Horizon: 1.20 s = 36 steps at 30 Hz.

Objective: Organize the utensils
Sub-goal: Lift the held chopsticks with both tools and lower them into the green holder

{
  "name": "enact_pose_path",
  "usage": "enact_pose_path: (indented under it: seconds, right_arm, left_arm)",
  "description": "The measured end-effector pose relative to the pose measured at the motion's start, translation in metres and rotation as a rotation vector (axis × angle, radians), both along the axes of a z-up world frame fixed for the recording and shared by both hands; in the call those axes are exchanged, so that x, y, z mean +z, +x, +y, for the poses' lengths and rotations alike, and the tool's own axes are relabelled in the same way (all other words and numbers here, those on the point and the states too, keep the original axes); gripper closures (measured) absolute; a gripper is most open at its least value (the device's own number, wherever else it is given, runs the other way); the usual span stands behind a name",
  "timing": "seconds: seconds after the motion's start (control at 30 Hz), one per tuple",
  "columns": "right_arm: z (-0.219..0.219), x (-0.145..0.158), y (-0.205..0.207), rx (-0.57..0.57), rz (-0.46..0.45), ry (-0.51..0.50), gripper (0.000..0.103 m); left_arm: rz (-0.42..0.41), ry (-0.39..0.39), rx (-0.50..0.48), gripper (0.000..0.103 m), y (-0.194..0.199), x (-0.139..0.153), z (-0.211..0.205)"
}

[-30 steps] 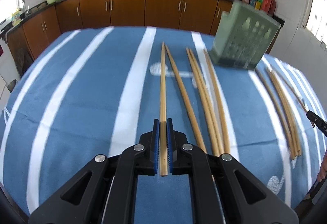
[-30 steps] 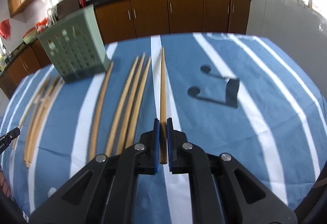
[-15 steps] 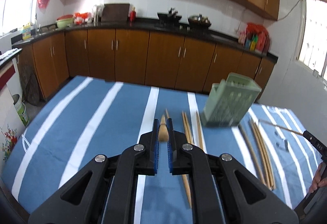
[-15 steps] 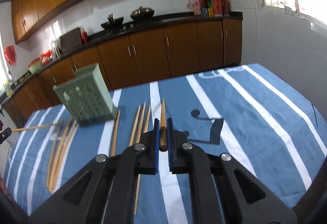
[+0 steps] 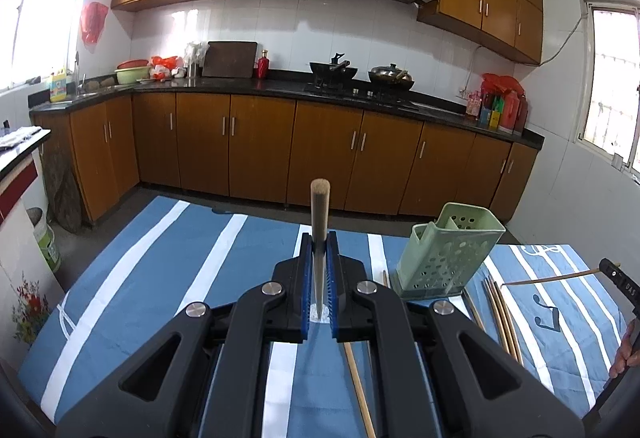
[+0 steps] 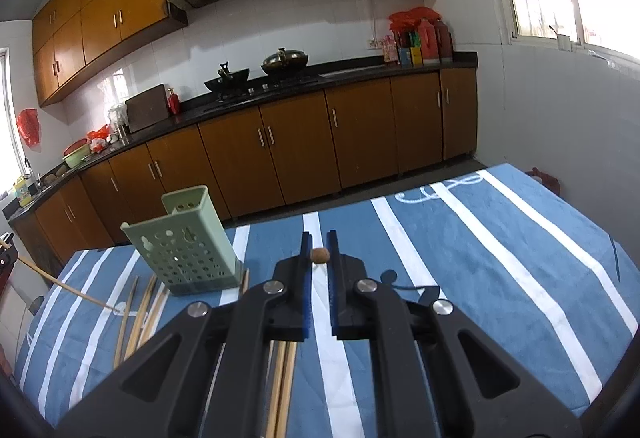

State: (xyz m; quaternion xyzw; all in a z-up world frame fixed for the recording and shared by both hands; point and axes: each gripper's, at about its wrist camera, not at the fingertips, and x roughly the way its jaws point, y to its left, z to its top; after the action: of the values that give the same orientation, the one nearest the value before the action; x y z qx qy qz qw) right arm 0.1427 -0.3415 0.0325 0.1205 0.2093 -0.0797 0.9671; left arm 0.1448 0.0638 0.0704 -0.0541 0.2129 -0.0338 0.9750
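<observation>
A chopstick (image 5: 320, 216) is pinched tight in the left gripper (image 5: 319, 278), another chopstick (image 6: 319, 255) in the right gripper (image 6: 319, 274), both lifted above the table (image 5: 160, 258), to be dropped next into the green holder (image 5: 448, 250).

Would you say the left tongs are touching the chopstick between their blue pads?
Touching. The left wrist view shows the left tongs closed on the chopstick, both blue pads pressed against its sides with no gap.
</observation>
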Motion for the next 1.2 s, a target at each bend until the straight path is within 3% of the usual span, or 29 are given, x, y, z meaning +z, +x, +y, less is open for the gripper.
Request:
enact_pose_path:
  seconds: [0.27, 0.47, 0.6, 0.7, 0.87, 1.2]
  right_arm:
    - [0.004, 0.025, 0.013, 0.010, -0.034, -0.038, 0.095]
    - [0.012, 0.094, 0.019, 0.052, -0.176, -0.067, 0.095]
    - [0.015, 0.137, 0.024, 0.124, -0.249, 0.007, 0.095]
    - [0.022, 0.155, 0.034, 0.193, -0.248, 0.046, 0.095]
    - [0.039, 0.159, 0.050, 0.258, -0.203, 0.026, 0.095]
    - [0.051, 0.113, 0.094, 0.290, -0.052, 0.034, 0.095]
  left_arm:
    - [-0.028, 0.023, 0.004, 0.096, 0.004, 0.012, 0.000]
    - [-0.135, 0.046, -0.011, 0.096, 0.010, 0.056, -0.010]
    - [-0.222, 0.001, -0.028, 0.096, 0.017, 0.095, -0.023]
    - [-0.282, -0.031, -0.035, 0.096, 0.023, 0.114, -0.035]
    - [-0.312, -0.088, -0.076, 0.096, 0.042, 0.117, -0.063]
    - [-0.163, -0.092, -0.146, 0.096, 0.084, 0.061, -0.099]
